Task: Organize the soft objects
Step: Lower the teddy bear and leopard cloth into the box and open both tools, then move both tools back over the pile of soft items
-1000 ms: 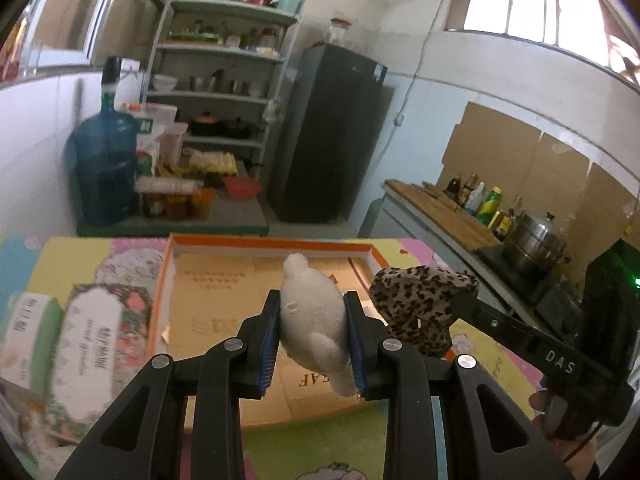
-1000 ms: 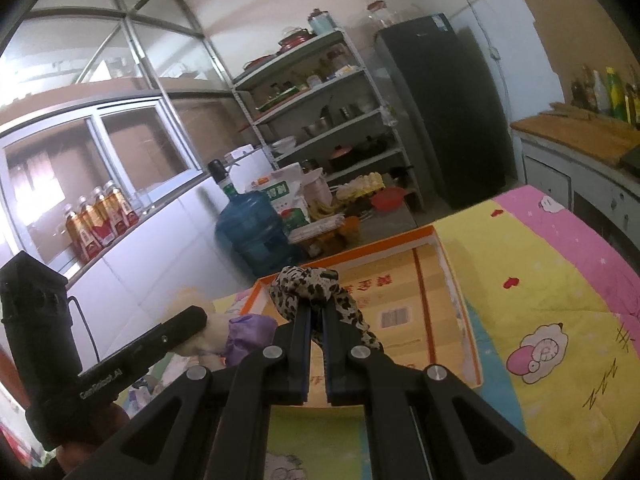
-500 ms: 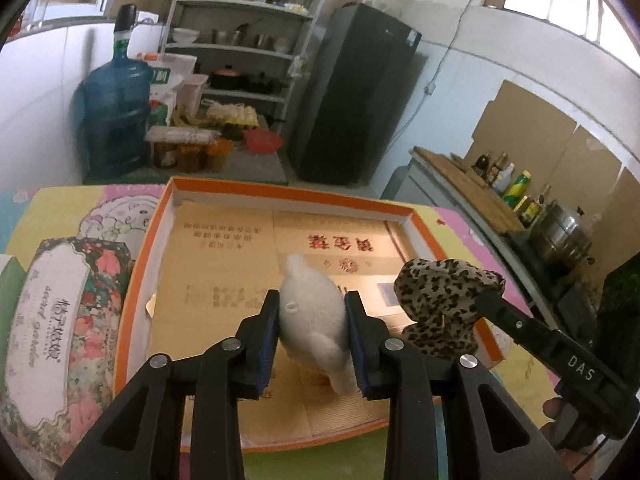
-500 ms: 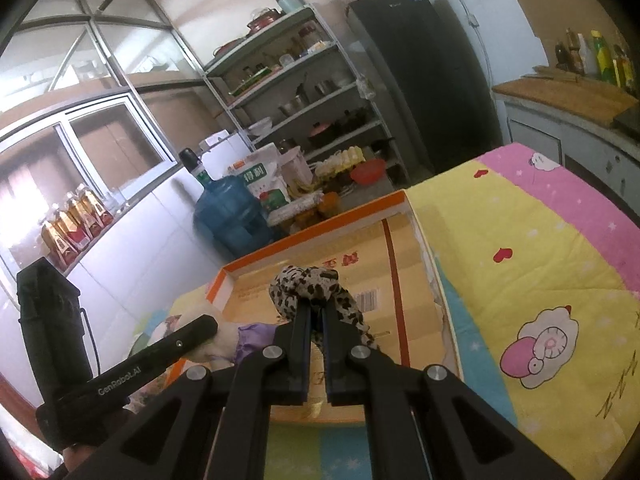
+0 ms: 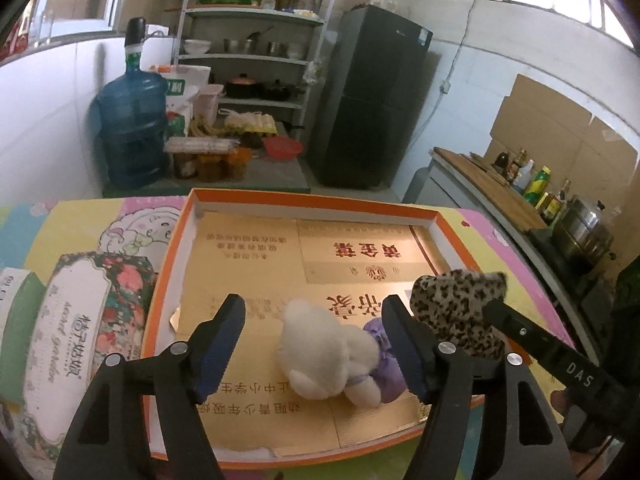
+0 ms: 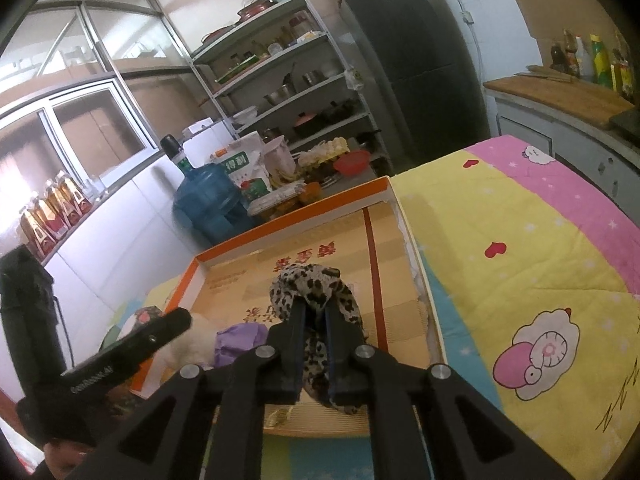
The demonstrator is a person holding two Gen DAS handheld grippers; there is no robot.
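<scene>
My left gripper [image 5: 312,334] has just spread, dropping the white plush [image 5: 326,354] in the orange tray [image 5: 312,197]; my right gripper [image 6: 313,350], just loosening, still pinches the leopard cloth [image 6: 316,292], to release next.

Between the black claw's [image 5: 314,346] blue pads sits a white plush [image 5: 320,354] in purple; leopard-print cloth [image 5: 456,312] right; orange-rimmed tray [image 5: 312,199].

- Purple part of white plush toy [image 5: 328,354]: partly hidden behind left gripper's [image 5: 314,344] right finger.
- Leopard-print fabric [image 6: 316,300]: lower portion covered by right gripper [image 6: 314,350] fingers; pad contact not resolvable.
- Orange-rimmed box [image 5: 304,200]: near edge cut off behind gripper bodies.
- Floral box [image 5: 80,344]: small print unreadable, left side cropped.
- Shelf contents: too small to identify.
</scene>
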